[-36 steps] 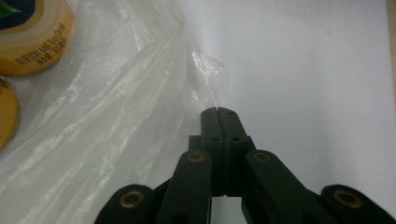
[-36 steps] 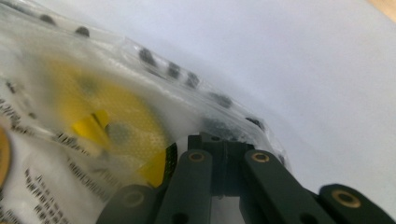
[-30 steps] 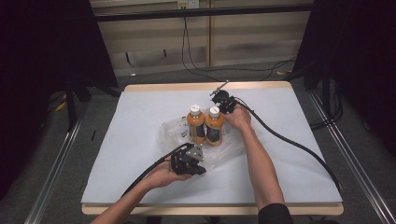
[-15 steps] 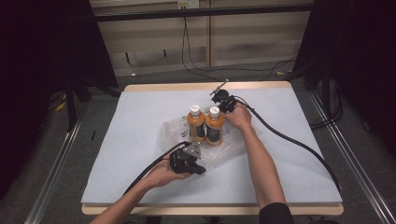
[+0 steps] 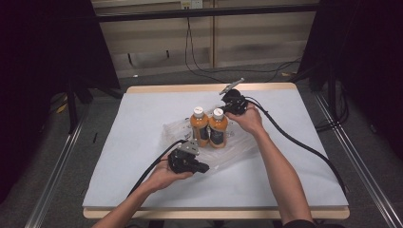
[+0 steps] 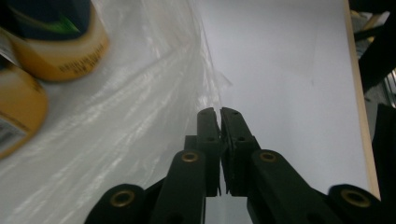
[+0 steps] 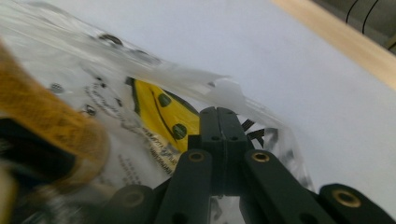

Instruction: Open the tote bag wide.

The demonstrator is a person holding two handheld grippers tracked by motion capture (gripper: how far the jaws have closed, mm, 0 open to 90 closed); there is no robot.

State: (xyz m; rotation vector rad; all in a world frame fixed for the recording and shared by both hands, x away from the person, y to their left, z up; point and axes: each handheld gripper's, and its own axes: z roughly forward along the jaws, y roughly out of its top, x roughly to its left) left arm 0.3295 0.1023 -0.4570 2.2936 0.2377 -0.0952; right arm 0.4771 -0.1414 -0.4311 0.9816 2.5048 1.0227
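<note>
Though crinkled, glossy clear plastic bag [image 6: 116, 130]

My work surface is a table [image 5: 142, 211] with a pale wooden edge showing along the far side, the near side and the near corners. A light grey-white cover sheet [image 5: 142, 123] lies flat over nearly the whole top, without visible folds. On the sheet, near the middle, lies a clear plastic bag [image 5: 233, 154], crumpled and spread out, with dark print and a yellow smiley face on it in my right gripper view. Two orange bottles [image 5: 209, 127] with white caps stand upright on the bag, side by side and touching. The sheet around the bag is bare.
</note>
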